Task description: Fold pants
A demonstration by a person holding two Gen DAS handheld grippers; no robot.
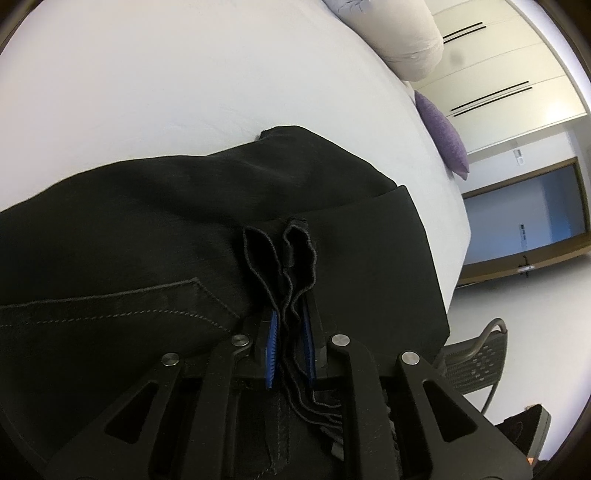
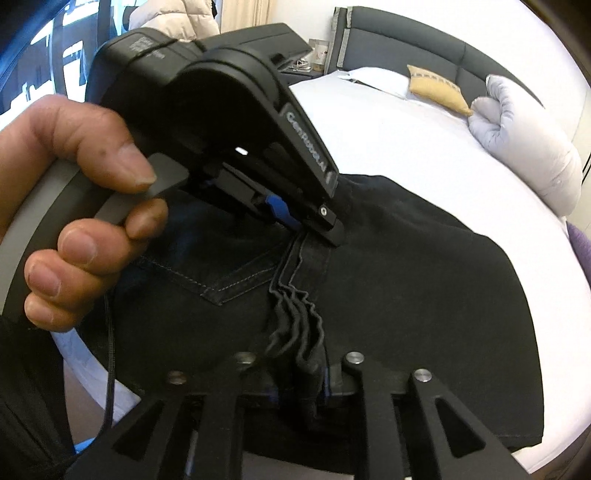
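On the white bed [image 1: 184,92] lie black pants [image 1: 129,221], spread across the sheet near its edge, a stitched back pocket [image 2: 236,284] facing up. Both grippers hold the same bunched band of layered hem edges. From the left wrist view, the left gripper [image 1: 290,343] has its blue pads [image 1: 271,347] closed on the stacked folds, which stand up between them. From the right wrist view, the right gripper [image 2: 299,395] has the folds between its jaws, blue pads just showing either side; whether they press the cloth I cannot tell. A hand [image 2: 74,192] grips the left gripper's grey handle, close beside the right one. Pillows [image 2: 528,147] and a tan cushion [image 2: 436,90] sit at the headboard [image 2: 406,33]; a purple cushion [image 1: 443,136] lies at the bed's edge.
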